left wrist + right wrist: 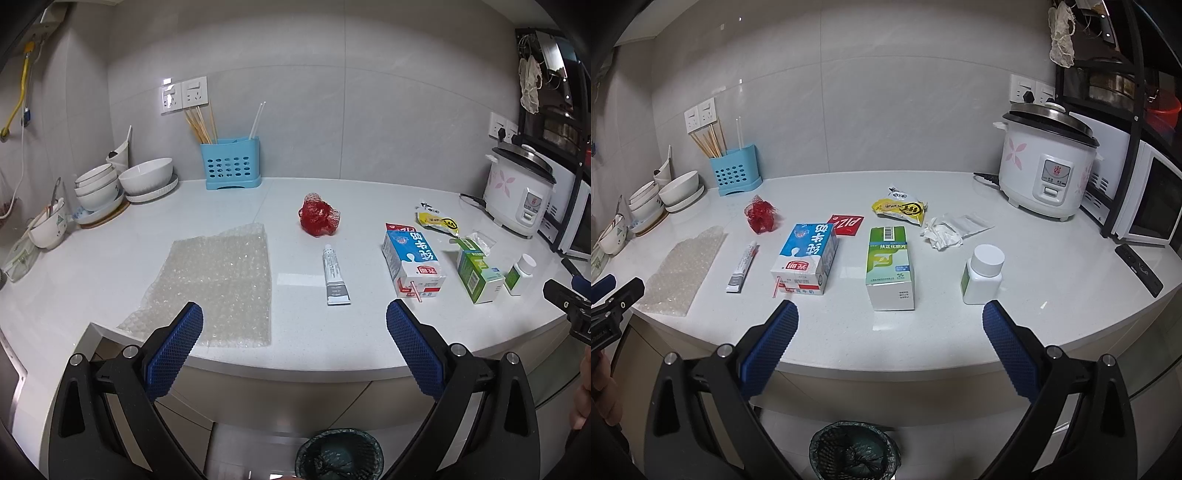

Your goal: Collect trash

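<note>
Trash lies across the white counter [110,266]: a bubble wrap sheet [218,284], a red crumpled net [320,219], a grey tube [335,276], a blue milk carton [807,258], a green box [889,267], a white pill bottle [983,274], a yellow wrapper [900,208], a red sachet [846,224] and crumpled tissue [942,233]. My left gripper [294,318] is open at the counter's front edge, near the bubble wrap. My right gripper [890,317] is open in front of the green box. A lined bin [855,452] stands on the floor below.
Stacked bowls [107,184] and a blue chopstick holder [231,162] sit at the back left. A rice cooker [1047,166] and a microwave [1145,199] stand at the right, with a black remote [1139,268] near the edge.
</note>
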Motion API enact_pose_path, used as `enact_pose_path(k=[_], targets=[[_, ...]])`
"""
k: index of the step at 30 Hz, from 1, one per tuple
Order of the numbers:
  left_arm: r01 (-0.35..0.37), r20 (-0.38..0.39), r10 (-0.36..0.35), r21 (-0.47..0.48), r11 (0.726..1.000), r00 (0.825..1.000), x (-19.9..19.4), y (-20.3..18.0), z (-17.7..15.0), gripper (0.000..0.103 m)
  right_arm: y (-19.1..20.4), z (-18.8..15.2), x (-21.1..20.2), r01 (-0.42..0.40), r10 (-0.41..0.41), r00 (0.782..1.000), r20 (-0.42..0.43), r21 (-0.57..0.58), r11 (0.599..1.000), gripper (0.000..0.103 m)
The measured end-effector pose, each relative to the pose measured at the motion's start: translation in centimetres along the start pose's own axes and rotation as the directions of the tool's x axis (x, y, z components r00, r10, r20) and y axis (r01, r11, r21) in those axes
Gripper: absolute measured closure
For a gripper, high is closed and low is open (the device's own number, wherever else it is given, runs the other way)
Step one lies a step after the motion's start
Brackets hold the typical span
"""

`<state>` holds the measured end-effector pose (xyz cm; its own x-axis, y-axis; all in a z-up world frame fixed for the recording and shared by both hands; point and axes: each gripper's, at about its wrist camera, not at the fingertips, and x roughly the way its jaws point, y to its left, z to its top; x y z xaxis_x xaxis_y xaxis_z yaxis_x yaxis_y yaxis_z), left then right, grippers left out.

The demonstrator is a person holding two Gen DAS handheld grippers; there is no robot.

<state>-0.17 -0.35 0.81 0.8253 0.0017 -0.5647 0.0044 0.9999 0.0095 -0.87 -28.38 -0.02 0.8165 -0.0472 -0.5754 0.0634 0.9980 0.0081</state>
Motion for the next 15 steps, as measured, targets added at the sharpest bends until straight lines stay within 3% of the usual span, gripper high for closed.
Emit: enact_pose_path(k=[15], targets=[[-0.001, -0.003, 0.001, 0.000, 1.000, 1.000, 0.27, 0.14, -0.13, 0.006, 0.12, -0.02, 0.06, 0.003, -0.003, 1.000, -0.004, 0.000, 1.000, 0.007]])
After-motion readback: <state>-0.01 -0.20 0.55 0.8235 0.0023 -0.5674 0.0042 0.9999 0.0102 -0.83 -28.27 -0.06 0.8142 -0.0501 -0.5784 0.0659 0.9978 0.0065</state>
